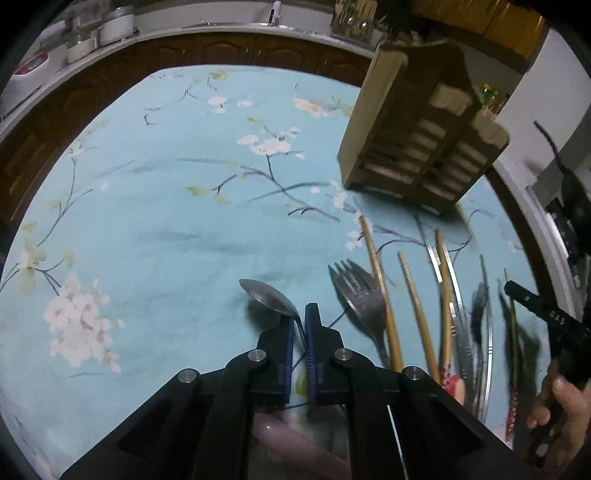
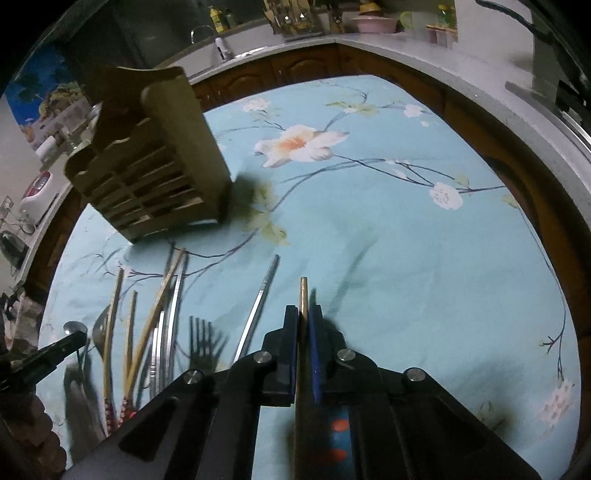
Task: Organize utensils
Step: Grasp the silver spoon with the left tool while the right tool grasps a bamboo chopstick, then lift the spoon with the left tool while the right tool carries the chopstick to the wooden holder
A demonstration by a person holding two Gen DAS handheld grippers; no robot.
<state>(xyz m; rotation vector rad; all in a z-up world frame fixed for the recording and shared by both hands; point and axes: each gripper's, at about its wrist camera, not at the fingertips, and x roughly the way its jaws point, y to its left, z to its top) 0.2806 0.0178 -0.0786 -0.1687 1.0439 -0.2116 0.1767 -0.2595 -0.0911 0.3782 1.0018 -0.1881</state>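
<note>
My left gripper [image 1: 300, 325] is pinched tight on the neck of a spoon [image 1: 267, 297], whose bowl sticks out past my fingertips and leans toward the table's left side. My right gripper [image 2: 303, 321] is likewise clamped on a single chopstick [image 2: 303, 295], its long axis running straight out along my fingers, tip toward the far edge. Both grippers tilt steeply down at the blue floral tablecloth [image 1: 155, 229]. In the left view my other tool shows at the right edge, printed with letters I read, blurred as they are, as "DAS", with a hand [image 1: 557, 402] wrapped under it. Between my two grippers, near the table's front edge, lie a fork [image 1: 360, 295], wooden chopsticks [image 1: 380, 295] and steel chopsticks [image 1: 448, 288], all lengthwise front to back, tines and tips pointing away. Farther on stands the slatted wooden holder [image 1: 417, 133], upright on the cloth. Beyond the far edge runs a counter [image 1: 236, 27].
</note>
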